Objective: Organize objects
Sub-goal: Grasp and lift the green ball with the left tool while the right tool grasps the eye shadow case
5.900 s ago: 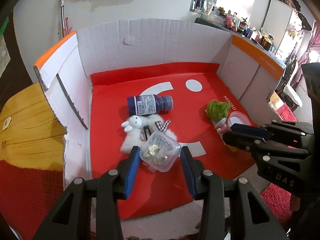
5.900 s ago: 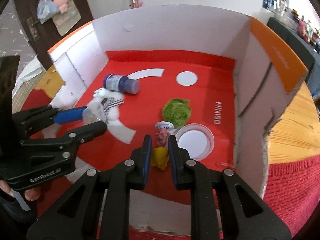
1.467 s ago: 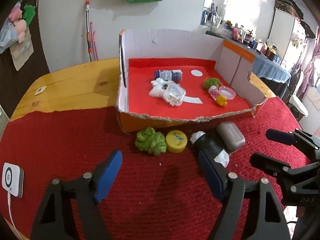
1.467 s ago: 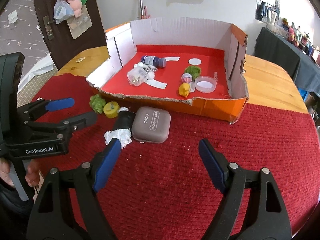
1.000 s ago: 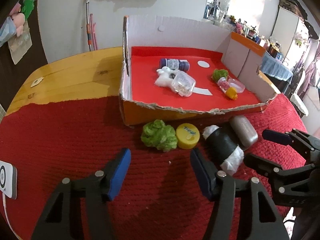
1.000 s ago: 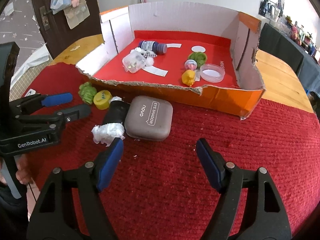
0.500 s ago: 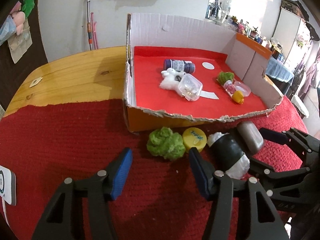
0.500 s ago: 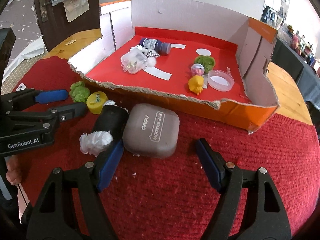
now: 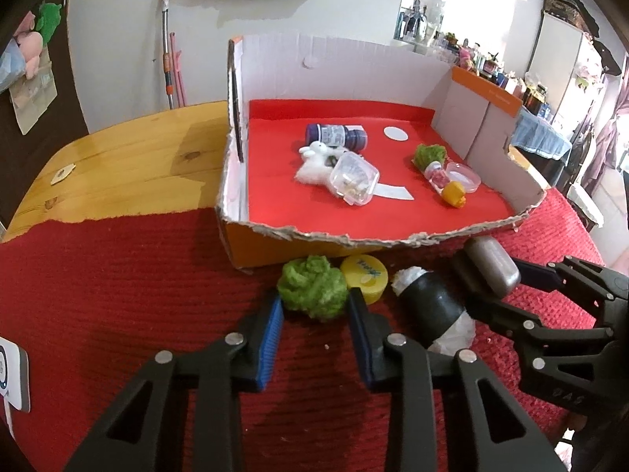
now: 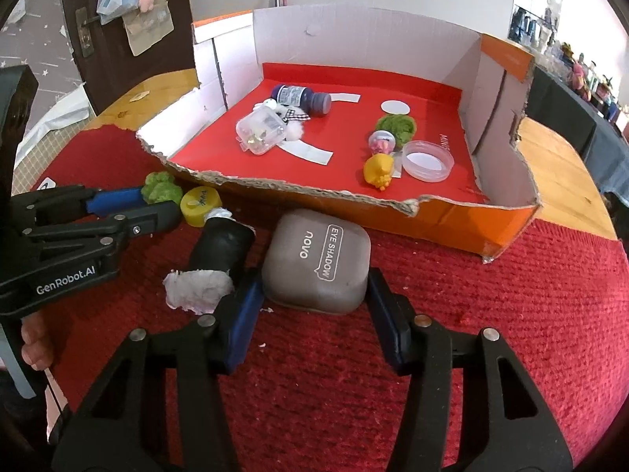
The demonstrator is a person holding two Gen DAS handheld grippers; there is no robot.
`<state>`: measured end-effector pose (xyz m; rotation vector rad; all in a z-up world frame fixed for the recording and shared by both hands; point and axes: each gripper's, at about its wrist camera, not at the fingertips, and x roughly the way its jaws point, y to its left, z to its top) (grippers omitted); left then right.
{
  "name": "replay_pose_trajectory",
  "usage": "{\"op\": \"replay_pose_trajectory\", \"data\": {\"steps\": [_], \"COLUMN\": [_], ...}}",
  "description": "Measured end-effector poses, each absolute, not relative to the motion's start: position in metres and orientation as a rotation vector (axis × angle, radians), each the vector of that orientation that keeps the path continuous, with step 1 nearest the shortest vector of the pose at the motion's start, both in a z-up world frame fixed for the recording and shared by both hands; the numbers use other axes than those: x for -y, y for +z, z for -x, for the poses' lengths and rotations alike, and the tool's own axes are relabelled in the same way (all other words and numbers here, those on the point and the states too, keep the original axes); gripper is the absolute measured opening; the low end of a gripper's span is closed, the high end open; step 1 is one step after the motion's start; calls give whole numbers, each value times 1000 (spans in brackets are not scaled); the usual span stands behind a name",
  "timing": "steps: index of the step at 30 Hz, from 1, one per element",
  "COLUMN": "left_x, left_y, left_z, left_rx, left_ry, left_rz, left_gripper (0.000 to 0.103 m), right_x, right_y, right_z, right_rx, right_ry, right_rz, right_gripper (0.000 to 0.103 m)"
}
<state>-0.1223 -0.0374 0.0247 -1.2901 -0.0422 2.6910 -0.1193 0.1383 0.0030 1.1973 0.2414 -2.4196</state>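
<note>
Two grippers down on the red cloth, both at the near torn edge of the cardboard box. Left gripper has its blue pads either side of the green fuzzy clump, jaws narrowed to about its width; pads look to be touching it but contact is hard to confirm from this angle, and the clump sits on the cloth. Right gripper straddles the grey eye shadow case, jaws wide, pads just beside its two sides, a sliver of gap visible on the right one; case rests flat on the cloth, near the box's front wall. Between the two: yellow cap just beside the clump, then a black roll with white paper ends lying next to the case. Inside the box on the red liner, left half: purple bottle on its side, white bunny plush, clear plastic tub leaning on the plush. Right half: second green clump, small pink-filled capsule, yellow toy, clear round lid towards the right wall.
</note>
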Motion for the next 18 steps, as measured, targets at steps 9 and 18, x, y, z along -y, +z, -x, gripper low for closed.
{"op": "replay_pose_trajectory", "data": {"steps": [9,18], "left_x": [34,29], "left_y": [31,52], "left_z": [111,96], "left_rx": [46,53], "left_ry": [2691,2700], "left_rz": [1272,1210], "left_gripper": [34,34], "right_x": [-146,-149], "right_y": [13,30], "right_z": [111,99], "right_rx": [-191,-190], "right_ry": [-2401,-2409], "right_rz": [-1172,-1120], "right_gripper": [51,51]}}
